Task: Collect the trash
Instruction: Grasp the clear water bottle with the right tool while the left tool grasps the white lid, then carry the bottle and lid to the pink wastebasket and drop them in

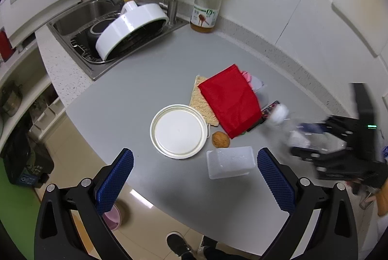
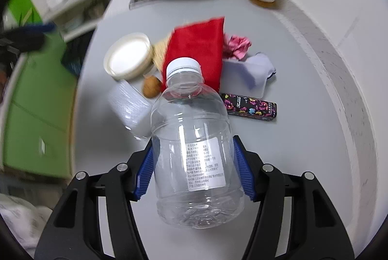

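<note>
Red cloth (image 1: 230, 100), white round lid (image 1: 179, 131), clear bottle (image 2: 194, 151), yellow-capped jar (image 1: 206, 9)

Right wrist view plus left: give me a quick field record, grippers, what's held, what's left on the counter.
right gripper: shut on clear plastic bottle, white cap on, looks empty
left gripper: open, empty, above counter edge
counter: round white lid, red cloth, walnut, clear tub, patterned black box, pink wrapper
sink: white appliance lid

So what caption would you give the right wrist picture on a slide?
Right gripper clamps an empty clear plastic bottle above a grey counter littered with trash.
</note>
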A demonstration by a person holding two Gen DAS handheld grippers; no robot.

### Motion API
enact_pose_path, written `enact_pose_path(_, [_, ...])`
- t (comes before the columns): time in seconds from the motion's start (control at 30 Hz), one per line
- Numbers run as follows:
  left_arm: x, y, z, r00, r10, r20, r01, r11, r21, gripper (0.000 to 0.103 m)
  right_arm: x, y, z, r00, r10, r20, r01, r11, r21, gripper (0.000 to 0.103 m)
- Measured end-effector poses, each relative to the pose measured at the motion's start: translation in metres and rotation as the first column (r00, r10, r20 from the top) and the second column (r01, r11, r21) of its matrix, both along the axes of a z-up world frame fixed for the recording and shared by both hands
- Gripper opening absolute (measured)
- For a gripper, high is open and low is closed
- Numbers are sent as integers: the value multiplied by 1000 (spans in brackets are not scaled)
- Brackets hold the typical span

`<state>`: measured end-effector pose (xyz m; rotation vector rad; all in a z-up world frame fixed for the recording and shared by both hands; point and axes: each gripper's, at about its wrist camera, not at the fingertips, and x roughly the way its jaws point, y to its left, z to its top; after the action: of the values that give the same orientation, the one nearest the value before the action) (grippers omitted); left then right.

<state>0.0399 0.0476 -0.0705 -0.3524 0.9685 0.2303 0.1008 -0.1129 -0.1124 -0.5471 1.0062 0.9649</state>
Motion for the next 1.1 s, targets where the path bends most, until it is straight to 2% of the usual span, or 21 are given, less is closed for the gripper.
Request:
enact_pose_path(0.2, [25, 13, -34, 997, -28, -68, 27, 1000, -17, 98, -10, -13, 14, 998, -58, -31, 60, 996, 64, 60])
enact_pose_path(0.8, [85, 38, -113, 973, -63, -223, 38, 993, -114, 98, -5, -34, 4, 988, -144, -54, 146, 989, 37, 60])
enact_pose_path(0.87, [87, 38, -117, 968, -63, -242, 40, 994, -101, 98, -3, -35, 4, 988, -147, -53, 149, 988, 34, 60])
enact_pose_path(1.1, [88, 32, -112, 975, -75, -208, 64, 996, -58, 94, -3, -37, 6, 987, -156, -45, 158, 987, 37, 60])
